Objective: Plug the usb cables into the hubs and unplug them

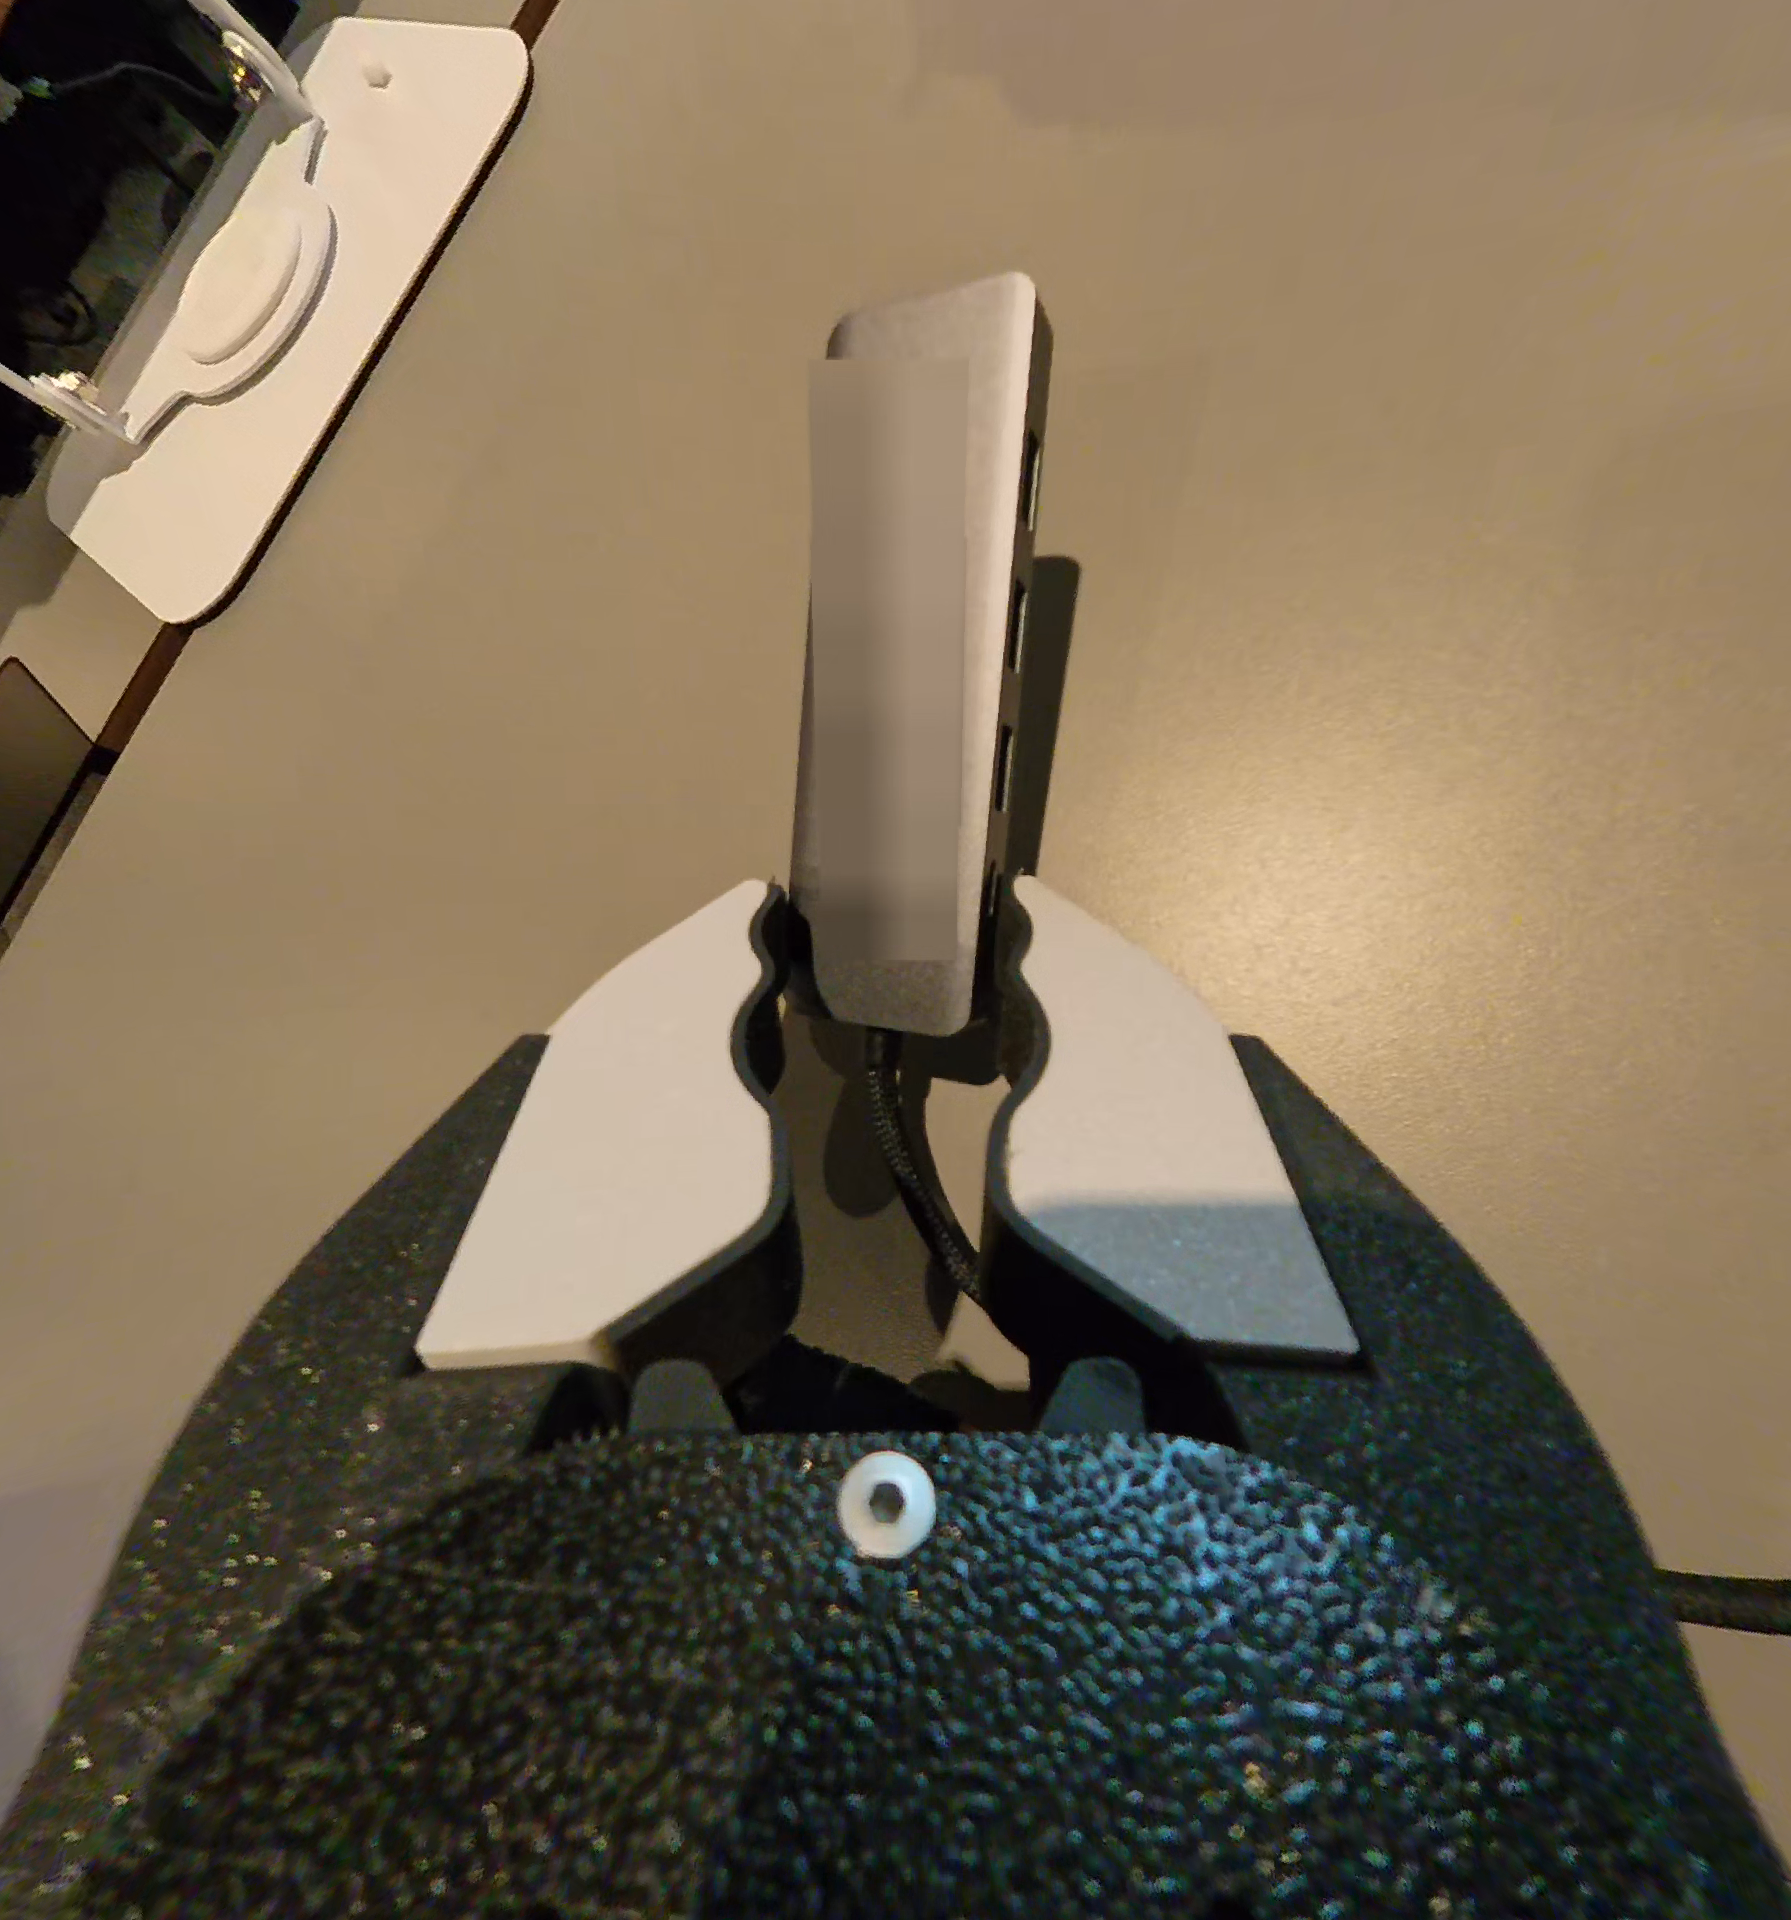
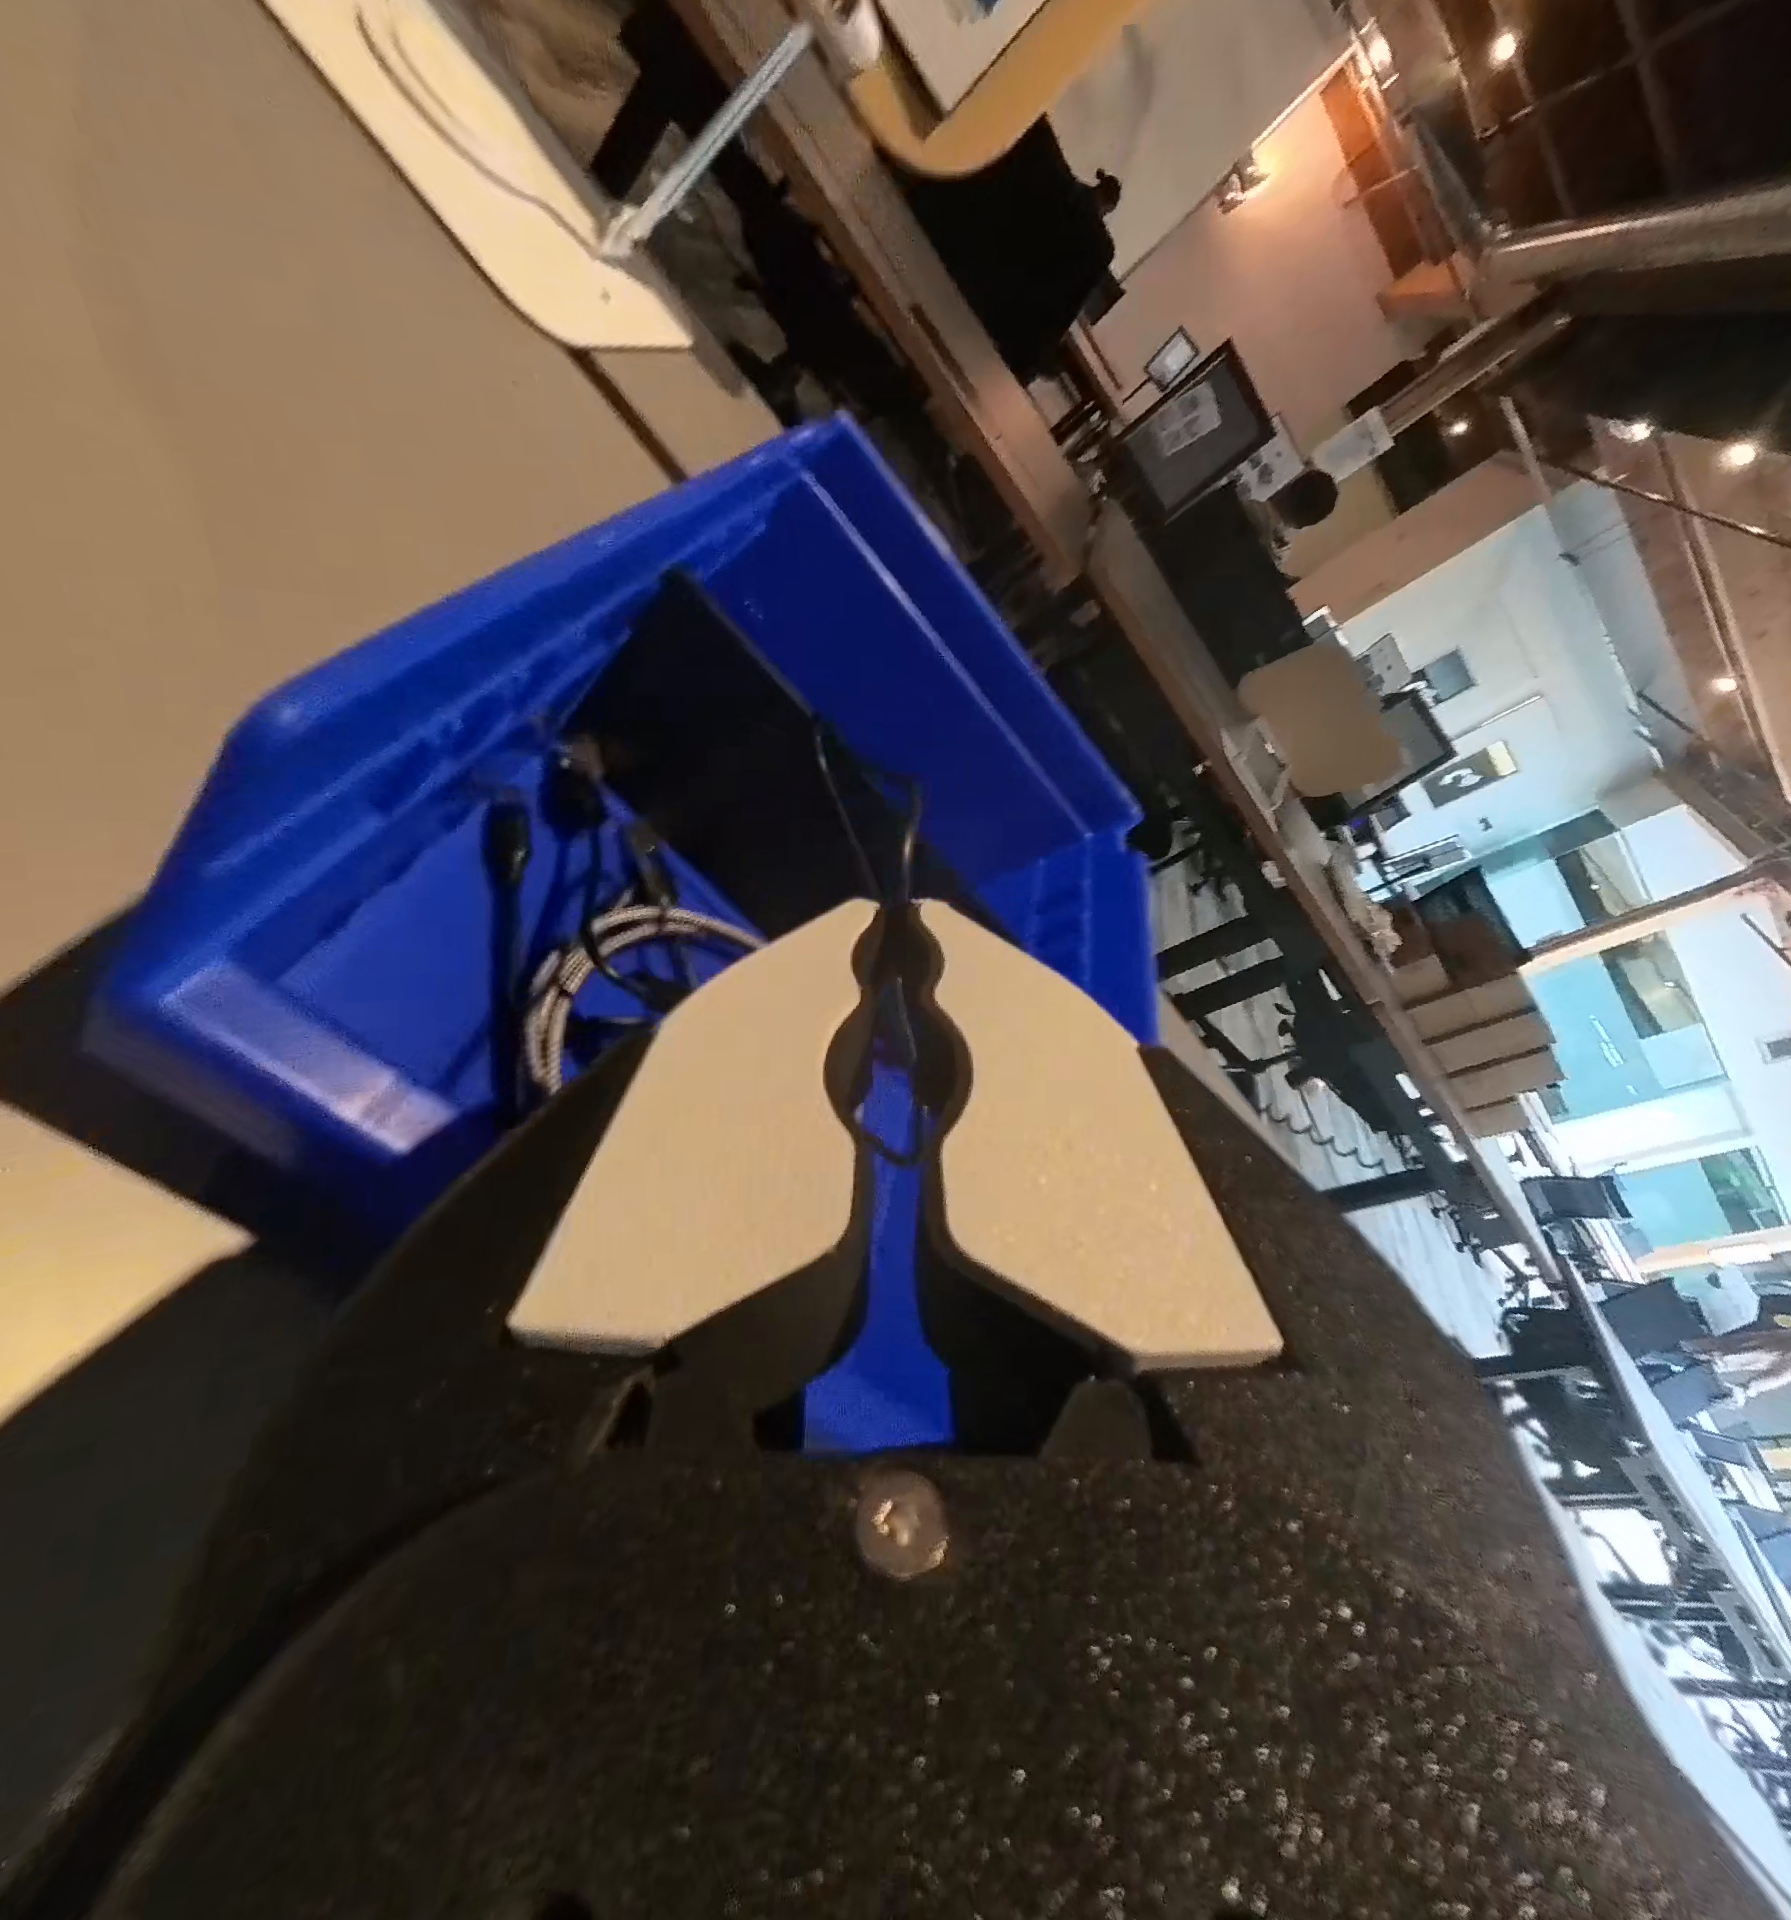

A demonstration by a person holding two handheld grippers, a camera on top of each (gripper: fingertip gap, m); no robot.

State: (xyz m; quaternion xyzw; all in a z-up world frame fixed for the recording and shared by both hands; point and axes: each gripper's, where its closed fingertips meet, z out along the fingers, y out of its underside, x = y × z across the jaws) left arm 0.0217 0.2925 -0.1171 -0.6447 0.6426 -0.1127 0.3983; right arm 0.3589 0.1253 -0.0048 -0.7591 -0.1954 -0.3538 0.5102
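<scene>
In the left wrist view, my left gripper [image 1: 896,914] is shut on the near end of a grey USB hub [image 1: 912,644]. The hub points away over the beige table, with several ports along its dark right side. Its braided black cable [image 1: 917,1174] runs back between the fingers. In the right wrist view, my right gripper [image 2: 896,914] is shut on a thin black cable [image 2: 870,821] above a blue bin [image 2: 434,831]. The cable trails up from the fingertips and hangs down behind them. More cables, one braided grey [image 2: 600,945], lie inside the bin.
A white base plate with a clear bracket [image 1: 278,312] sits at the table's far left edge. A black divider [image 2: 725,748] stands in the blue bin. Beyond the table edge is an open room with desks and chairs.
</scene>
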